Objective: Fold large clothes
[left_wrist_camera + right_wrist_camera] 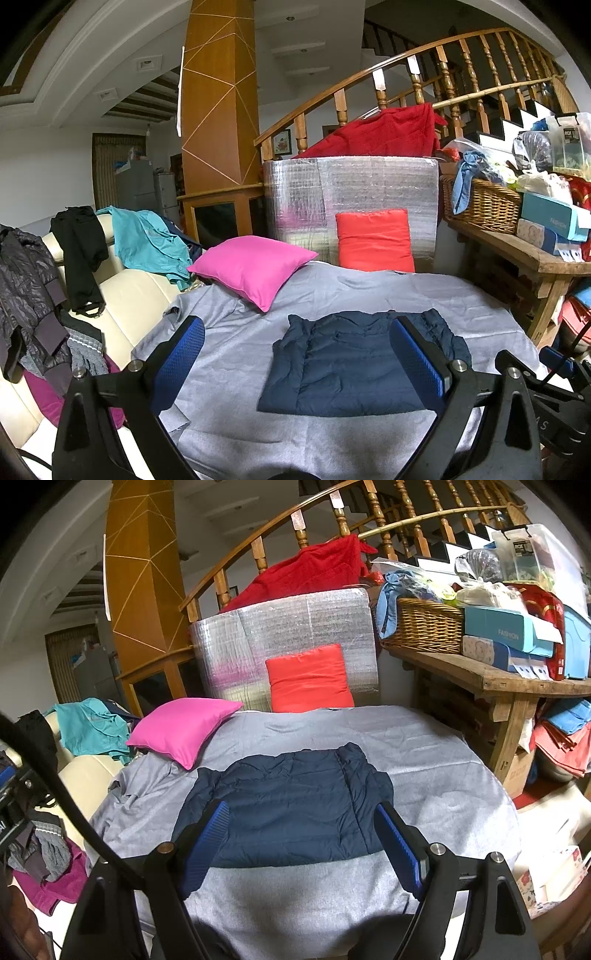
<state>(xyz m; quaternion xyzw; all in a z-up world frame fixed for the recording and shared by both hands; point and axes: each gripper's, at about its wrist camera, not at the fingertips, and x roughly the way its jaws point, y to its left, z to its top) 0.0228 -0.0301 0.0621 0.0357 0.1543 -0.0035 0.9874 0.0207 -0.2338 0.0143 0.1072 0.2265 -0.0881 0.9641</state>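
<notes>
A navy quilted jacket (351, 365) lies folded into a rough rectangle on the grey sheet (332, 295) of the table. It also shows in the right wrist view (291, 805). My left gripper (295, 332) is open and empty, held above the near edge of the jacket. My right gripper (301, 812) is open and empty, also above the near edge of the jacket. Neither touches the cloth.
A pink pillow (251, 269) lies at the back left, a red cushion (375, 240) against a silver foil panel (351, 192). Clothes (151, 240) hang over a cream sofa (122, 299) on the left. A wooden bench (498, 679) with a basket and boxes stands right.
</notes>
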